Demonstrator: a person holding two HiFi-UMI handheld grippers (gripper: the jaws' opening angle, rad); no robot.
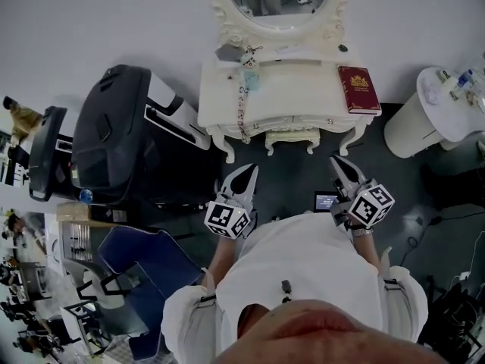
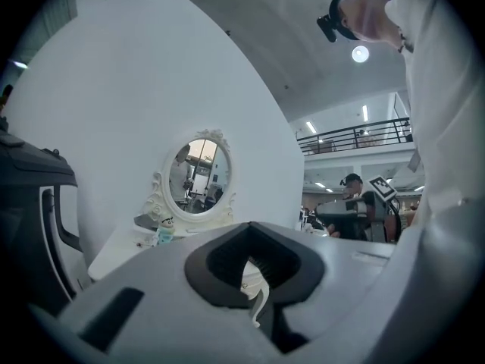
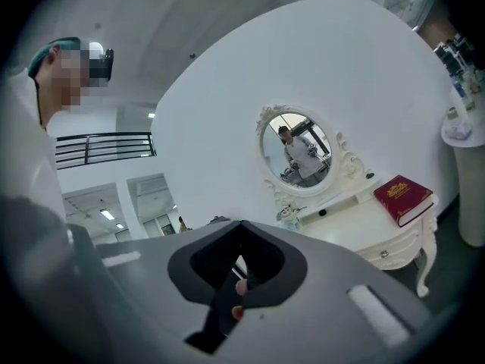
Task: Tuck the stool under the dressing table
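Against the white wall (image 1: 114,21), the dressing table (image 1: 303,97) is being faced, the stool (image 1: 292,137) being seen tucked beneath it. The left gripper (image 1: 248,171) and right gripper (image 1: 338,162) are being held before it, jaws pressed together, empty.

The person holds a grey-and-black two-jaw left gripper (image 1: 244,179) and a matching right gripper (image 1: 342,171) out in front of the chest, side by side and well apart, each pointing forward and roughly level, jaws closed together with nothing between them.
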